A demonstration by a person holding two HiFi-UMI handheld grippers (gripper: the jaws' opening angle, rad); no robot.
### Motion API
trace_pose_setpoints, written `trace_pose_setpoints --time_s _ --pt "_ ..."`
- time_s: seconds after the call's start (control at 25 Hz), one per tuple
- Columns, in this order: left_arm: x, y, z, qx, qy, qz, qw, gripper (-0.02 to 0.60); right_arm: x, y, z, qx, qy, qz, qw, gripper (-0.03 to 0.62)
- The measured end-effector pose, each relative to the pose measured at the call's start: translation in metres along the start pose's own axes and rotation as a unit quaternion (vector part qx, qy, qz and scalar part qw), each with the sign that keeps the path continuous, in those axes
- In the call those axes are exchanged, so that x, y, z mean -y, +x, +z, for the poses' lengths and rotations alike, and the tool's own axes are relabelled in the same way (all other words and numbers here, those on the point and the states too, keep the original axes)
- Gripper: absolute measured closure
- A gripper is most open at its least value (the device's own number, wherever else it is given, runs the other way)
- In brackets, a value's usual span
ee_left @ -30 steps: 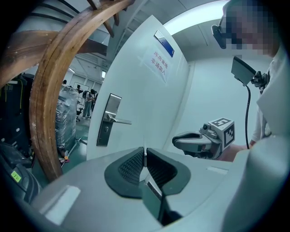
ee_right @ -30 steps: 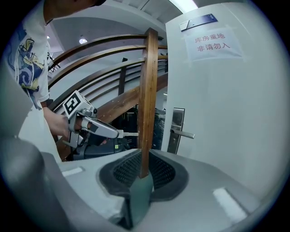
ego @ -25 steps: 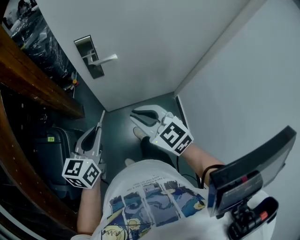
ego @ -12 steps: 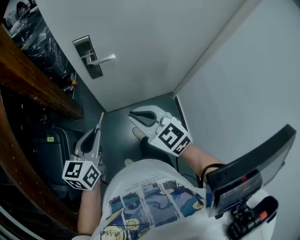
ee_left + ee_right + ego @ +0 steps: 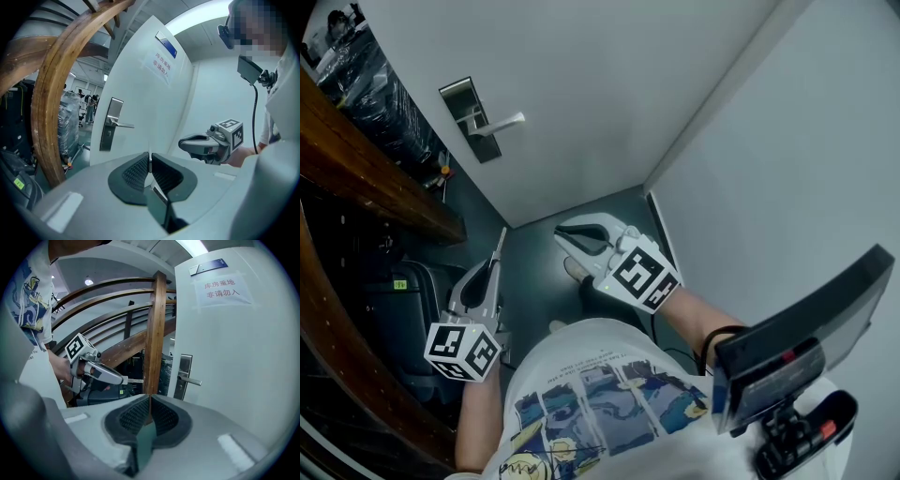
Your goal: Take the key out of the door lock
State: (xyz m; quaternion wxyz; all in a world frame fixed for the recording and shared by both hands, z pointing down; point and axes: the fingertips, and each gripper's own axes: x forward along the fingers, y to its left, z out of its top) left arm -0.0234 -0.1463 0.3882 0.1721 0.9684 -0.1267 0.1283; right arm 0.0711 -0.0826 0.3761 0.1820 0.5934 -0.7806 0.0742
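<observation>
**Inspector:** Two grippers to account for. Left first.

**Operator:** My left gripper (image 5: 149,160) has its jaws almost together, clamped on a thin pale strip (image 5: 501,242). The strip sticks out forward past the tips. I cannot tell what it is.

**Inspector:** Right?

**Operator:** My right gripper (image 5: 149,399) has just been closing its jaws. Its ribbed black pads (image 5: 164,417) now meet at the tips with nothing between them.

**Inspector:** Position of both?

**Operator:** Both are level in front of my chest and apart from each other. They aim toward the closed white door (image 5: 581,84) and are well short of it.

**Inspector:** The key?

**Operator:** It is too small to make out in any view. The lock is in the tall grey metal lock plate (image 5: 467,117) at the door's left edge, near the brown wooden railing (image 5: 366,169). A silver lever handle (image 5: 504,123) juts from the plate. In the left gripper view there is a small dark spot below the lever, and that is all I can see of lock or key. Neither gripper touches the plate.
</observation>
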Motion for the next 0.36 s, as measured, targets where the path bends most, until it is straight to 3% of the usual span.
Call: trace_pose_setpoints --time_s 0.36 --pt "-0.0033 0.0086 0.0044 -0.002 -0.001 -0.001 1.0 0.558 0.0096 0.0037 0.0025 -0.005 -0.003 0.003 1.0 0.583"
